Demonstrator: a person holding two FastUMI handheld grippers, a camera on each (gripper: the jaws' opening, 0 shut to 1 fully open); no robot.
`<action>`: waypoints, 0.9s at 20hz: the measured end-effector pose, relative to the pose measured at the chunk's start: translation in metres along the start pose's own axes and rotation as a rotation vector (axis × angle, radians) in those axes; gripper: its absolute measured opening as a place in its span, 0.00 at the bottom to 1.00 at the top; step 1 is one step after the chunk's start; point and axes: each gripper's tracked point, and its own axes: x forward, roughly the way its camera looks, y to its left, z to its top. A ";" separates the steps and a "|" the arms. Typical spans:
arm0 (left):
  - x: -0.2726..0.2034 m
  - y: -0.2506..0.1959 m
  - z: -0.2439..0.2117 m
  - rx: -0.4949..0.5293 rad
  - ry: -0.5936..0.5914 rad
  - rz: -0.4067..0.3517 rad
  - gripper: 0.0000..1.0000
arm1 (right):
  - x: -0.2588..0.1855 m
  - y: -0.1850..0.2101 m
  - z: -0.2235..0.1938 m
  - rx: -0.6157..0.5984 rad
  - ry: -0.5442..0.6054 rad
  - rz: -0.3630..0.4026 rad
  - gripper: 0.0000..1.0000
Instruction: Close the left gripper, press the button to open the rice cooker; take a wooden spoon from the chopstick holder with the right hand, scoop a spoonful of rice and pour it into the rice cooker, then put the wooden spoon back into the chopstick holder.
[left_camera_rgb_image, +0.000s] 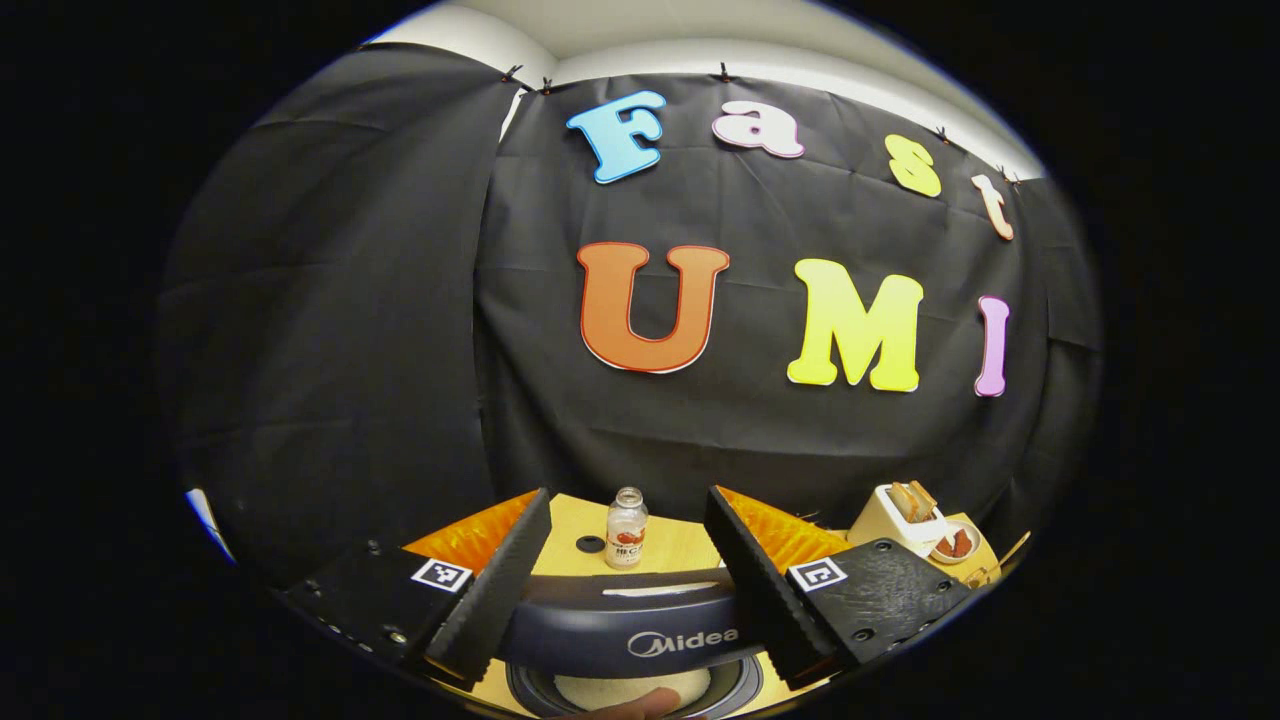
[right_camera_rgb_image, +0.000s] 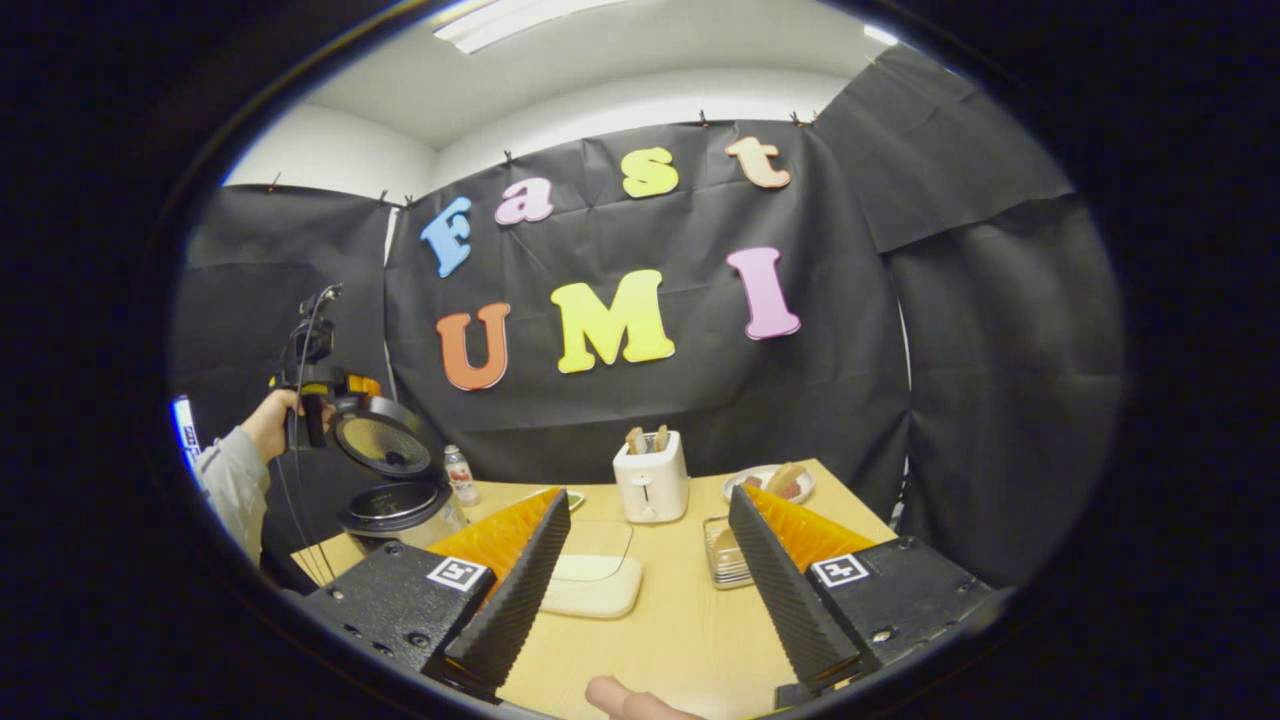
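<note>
Gaping wide, the left tongs (left_camera_rgb_image: 627, 570) sit at the bottom centre of the left gripper view, holding nothing; the dark-blue, round rice cooker (left_camera_rgb_image: 640, 625) lies just below and between their fingers, lid raised, pale inner pot showing at the bottom edge. A small clear bottle (left_camera_rgb_image: 626, 528) stands beyond on the light wooden bench (left_camera_rgb_image: 680, 545). In the right gripper view the right tongs (right_camera_rgb_image: 650, 560) are likewise spread and empty at lower centre; the cooker stands open at middle left, well apart from them, with a white toaster (right_camera_rgb_image: 651, 478) behind.
</note>
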 end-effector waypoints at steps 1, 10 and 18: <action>-0.006 -0.002 -0.008 0.005 0.011 -0.006 1.00 | -0.006 0.003 -0.001 0.004 -0.001 0.008 1.00; -0.039 -0.010 -0.066 0.020 0.065 -0.038 0.96 | -0.057 0.030 0.023 -0.077 -0.095 0.012 1.00; -0.048 -0.011 -0.114 0.030 0.115 -0.017 0.96 | -0.069 0.046 0.025 -0.097 -0.086 0.020 1.00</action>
